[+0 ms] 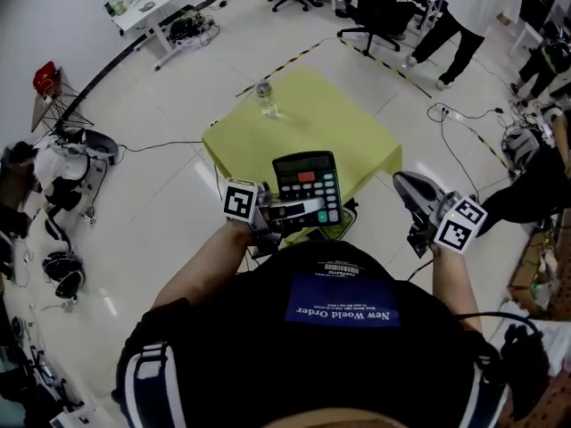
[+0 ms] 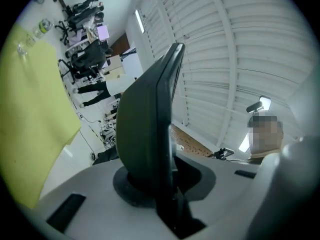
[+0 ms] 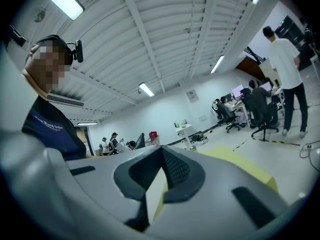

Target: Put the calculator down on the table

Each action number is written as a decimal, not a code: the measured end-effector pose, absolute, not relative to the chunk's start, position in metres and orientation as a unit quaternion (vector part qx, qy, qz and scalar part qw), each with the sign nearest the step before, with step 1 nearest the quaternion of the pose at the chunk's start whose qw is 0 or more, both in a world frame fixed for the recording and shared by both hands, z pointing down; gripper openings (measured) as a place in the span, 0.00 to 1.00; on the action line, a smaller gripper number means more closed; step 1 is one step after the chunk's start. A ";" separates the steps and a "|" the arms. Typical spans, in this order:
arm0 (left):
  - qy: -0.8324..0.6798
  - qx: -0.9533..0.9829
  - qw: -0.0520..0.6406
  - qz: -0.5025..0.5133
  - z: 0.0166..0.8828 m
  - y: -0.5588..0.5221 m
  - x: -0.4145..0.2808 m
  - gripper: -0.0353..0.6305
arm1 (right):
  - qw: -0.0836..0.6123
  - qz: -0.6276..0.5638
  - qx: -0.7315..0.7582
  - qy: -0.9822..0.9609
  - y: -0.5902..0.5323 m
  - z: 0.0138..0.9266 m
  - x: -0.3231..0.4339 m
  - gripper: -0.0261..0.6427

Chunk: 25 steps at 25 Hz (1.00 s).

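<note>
Left gripper [image 1: 294,212] clamps black desk calculator [image 1: 308,184], frame centre, over near edge of yellow-green square table [image 1: 303,119]. Right gripper [image 1: 412,193], right of centre, jaws nearly together, empty.

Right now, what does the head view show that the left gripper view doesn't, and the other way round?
Only the head view shows the keys and display of the calculator, the right gripper holding nothing, and the person's dark shirt. Only the left gripper view shows the ribbed ceiling with its lights, and the calculator edge-on, clamped between that gripper's jaws. Both show the calculator held by the left gripper, the yellow-green table, and office chairs beyond.
</note>
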<state>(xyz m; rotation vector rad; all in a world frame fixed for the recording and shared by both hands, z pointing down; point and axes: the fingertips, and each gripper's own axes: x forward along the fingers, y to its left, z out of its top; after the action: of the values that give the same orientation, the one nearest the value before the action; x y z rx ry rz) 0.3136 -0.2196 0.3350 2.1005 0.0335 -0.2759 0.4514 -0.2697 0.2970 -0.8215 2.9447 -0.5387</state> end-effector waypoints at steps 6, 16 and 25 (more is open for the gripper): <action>0.010 0.871 0.483 -0.090 0.336 -0.304 0.240 0.18 | 0.018 -0.174 -0.291 0.941 -0.348 0.278 0.389 0.02; -0.029 0.858 0.505 -0.084 0.368 -0.366 0.232 0.18 | 0.001 -0.198 -0.257 0.946 -0.415 0.320 0.363 0.02; -0.081 0.838 0.529 -0.107 0.385 -0.445 0.226 0.18 | -0.005 -0.198 -0.191 0.961 -0.534 0.353 0.342 0.02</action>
<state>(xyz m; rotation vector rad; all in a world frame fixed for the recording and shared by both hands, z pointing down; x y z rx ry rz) 0.2261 -0.4454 0.3851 2.0015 -0.1930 -0.2548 0.3421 -0.5340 0.3534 -0.6014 3.0308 -0.6251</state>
